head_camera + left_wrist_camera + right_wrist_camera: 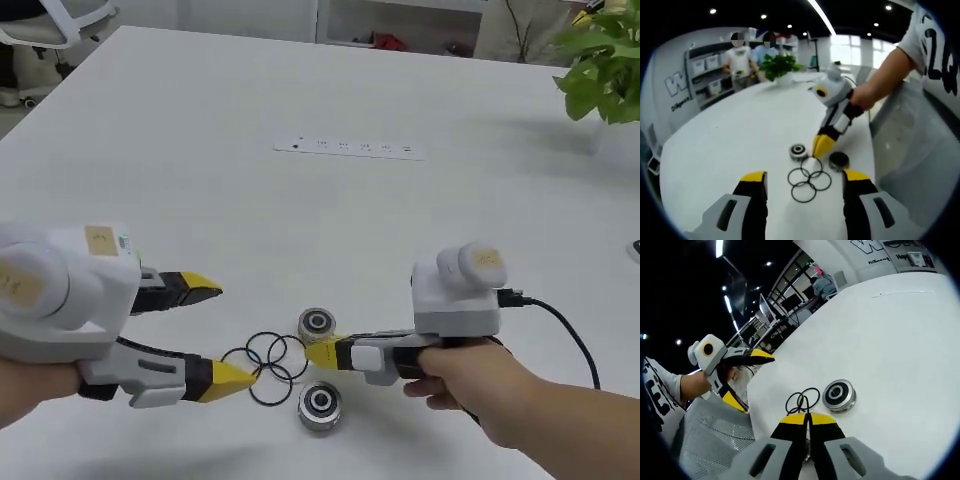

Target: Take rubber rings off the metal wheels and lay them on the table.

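Several black rubber rings (266, 363) lie in a loose, overlapping cluster on the white table (300, 220). Two metal wheels flank them: one (317, 322) just beyond the rings, the other (320, 404) nearer to me. My right gripper (316, 352) is shut, and its yellow tips rest at the right edge of the cluster, between the two wheels. I cannot tell whether a ring is pinched. In the right gripper view the shut tips (807, 417) point at the rings (802, 400), with a wheel (839, 395) beside them. My left gripper (218, 333) stands open just left of the rings (807, 181).
A white power strip (348, 148) lies flat farther back on the table. A potted green plant (603, 62) stands at the far right corner. A black cable (565, 325) trails from the right gripper. Two people (752, 52) stand beyond the table's far end.
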Demonstrator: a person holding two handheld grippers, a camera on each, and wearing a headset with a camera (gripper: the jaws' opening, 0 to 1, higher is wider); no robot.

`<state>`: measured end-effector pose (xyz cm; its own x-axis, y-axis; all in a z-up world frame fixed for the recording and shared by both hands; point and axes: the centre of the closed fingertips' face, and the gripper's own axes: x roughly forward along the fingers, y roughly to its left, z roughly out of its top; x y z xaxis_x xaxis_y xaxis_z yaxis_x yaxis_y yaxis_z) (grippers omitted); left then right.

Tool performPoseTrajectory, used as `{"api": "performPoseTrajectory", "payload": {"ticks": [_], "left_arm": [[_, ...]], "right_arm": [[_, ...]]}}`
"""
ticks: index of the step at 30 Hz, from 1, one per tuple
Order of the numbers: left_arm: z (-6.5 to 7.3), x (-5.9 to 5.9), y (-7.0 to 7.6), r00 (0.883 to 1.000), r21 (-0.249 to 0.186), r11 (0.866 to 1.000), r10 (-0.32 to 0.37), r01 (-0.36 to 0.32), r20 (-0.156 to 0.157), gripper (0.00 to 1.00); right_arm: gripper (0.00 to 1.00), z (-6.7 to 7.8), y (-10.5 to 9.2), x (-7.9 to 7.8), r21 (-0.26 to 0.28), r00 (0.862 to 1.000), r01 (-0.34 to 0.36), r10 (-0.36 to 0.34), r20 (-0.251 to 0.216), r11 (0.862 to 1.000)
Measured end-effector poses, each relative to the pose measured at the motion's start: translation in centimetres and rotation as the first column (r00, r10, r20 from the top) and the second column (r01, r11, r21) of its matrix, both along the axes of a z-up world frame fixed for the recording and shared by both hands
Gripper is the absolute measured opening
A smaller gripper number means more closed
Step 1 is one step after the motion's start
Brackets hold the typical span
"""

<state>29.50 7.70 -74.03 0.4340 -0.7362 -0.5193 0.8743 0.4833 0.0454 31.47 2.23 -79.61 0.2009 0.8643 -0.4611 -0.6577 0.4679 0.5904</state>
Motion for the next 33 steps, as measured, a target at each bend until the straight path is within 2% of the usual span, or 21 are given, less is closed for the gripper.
{"api": "performPoseTrajectory", "payload": {"ticks": [18,33], "left_arm": [[-0.28,-0.08,-0.03,1.000,0.005,1.000,-0.002,0.002,-0.011,0.61],[-0.33,-0.24,0.06,1.000,0.008,1.000,0.000,0.000,-0.017,0.61]], "right_arm": [[0.00,-0.73,-0.53,0.16,-0.021,1.000,0.021,-0.022,-0.023,1.000],[0.08,-0.78,-0.63,0.12,-0.037,1.000,0.015,-0.015,-0.010,0.999]]}}
